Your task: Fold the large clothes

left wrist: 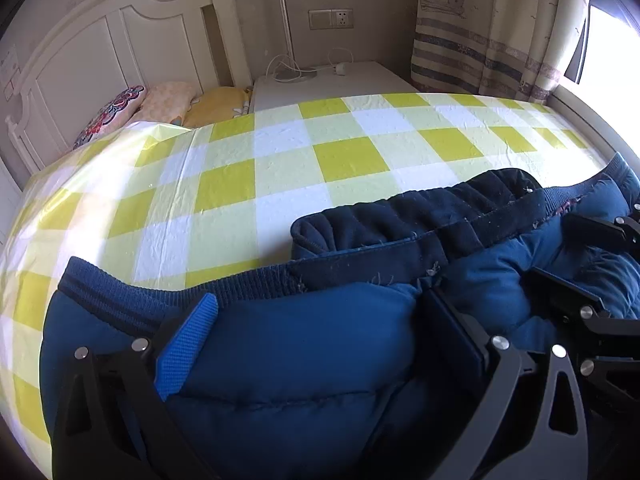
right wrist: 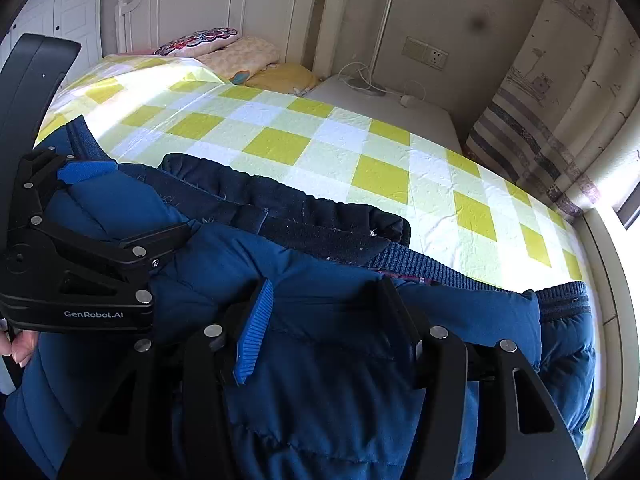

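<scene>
A blue padded jacket (left wrist: 312, 344) with a dark navy collar (left wrist: 420, 216) and ribbed hem lies bunched on the yellow-checked bed (left wrist: 280, 152). My left gripper (left wrist: 316, 320) has its jaws wide apart with padded fabric bulging between them; its blue pad (left wrist: 188, 344) rests against the cloth. My right gripper (right wrist: 324, 320) also stands wide apart over the jacket (right wrist: 320, 380), with fabric between its fingers. The left gripper shows in the right wrist view (right wrist: 120, 204), spread over the jacket's left part. The right gripper's fingers (left wrist: 592, 264) show at the right edge of the left wrist view.
Pillows (left wrist: 160, 104) lie at the white headboard (left wrist: 100, 52). A white nightstand (left wrist: 332, 80) with a lamp and cables stands behind the bed. A striped curtain (left wrist: 500, 28) hangs at the right by a bright window. The far half of the bed is bare sheet.
</scene>
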`<state>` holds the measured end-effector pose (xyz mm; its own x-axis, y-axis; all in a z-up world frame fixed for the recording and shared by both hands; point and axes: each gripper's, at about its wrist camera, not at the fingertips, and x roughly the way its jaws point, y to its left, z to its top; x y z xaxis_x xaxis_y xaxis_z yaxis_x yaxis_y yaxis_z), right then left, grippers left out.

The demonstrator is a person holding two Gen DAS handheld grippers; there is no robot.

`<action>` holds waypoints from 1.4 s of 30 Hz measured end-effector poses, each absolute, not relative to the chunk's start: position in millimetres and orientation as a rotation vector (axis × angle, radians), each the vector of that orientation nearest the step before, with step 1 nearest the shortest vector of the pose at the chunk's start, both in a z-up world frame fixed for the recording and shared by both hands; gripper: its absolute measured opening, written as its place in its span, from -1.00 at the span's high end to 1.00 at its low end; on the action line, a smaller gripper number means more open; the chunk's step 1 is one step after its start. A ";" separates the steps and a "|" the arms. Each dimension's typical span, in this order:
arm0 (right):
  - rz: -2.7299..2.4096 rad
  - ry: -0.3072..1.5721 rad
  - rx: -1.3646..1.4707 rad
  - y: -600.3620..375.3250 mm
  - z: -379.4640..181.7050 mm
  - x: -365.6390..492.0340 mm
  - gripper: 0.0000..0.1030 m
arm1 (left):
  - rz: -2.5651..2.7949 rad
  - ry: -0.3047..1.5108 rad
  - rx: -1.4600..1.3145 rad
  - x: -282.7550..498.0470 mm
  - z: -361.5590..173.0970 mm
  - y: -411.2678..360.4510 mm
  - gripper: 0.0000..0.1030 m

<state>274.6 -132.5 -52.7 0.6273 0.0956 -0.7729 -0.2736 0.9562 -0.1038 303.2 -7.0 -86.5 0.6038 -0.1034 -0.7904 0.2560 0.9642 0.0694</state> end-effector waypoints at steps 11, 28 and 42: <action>0.180 0.858 -0.117 -174.0 -30.1 272.1 -0.08 | -0.243 0.903 0.110 306.8 -87.7 3.9 -0.96; 0.086 0.882 0.190 -289.8 -66.2 269.0 -0.10 | -0.126 0.818 0.101 289.3 -48.4 41.7 -0.95; 0.080 0.887 0.176 -285.3 -66.4 270.3 -0.11 | 0.036 0.948 -0.214 307.5 -80.3 135.9 -0.93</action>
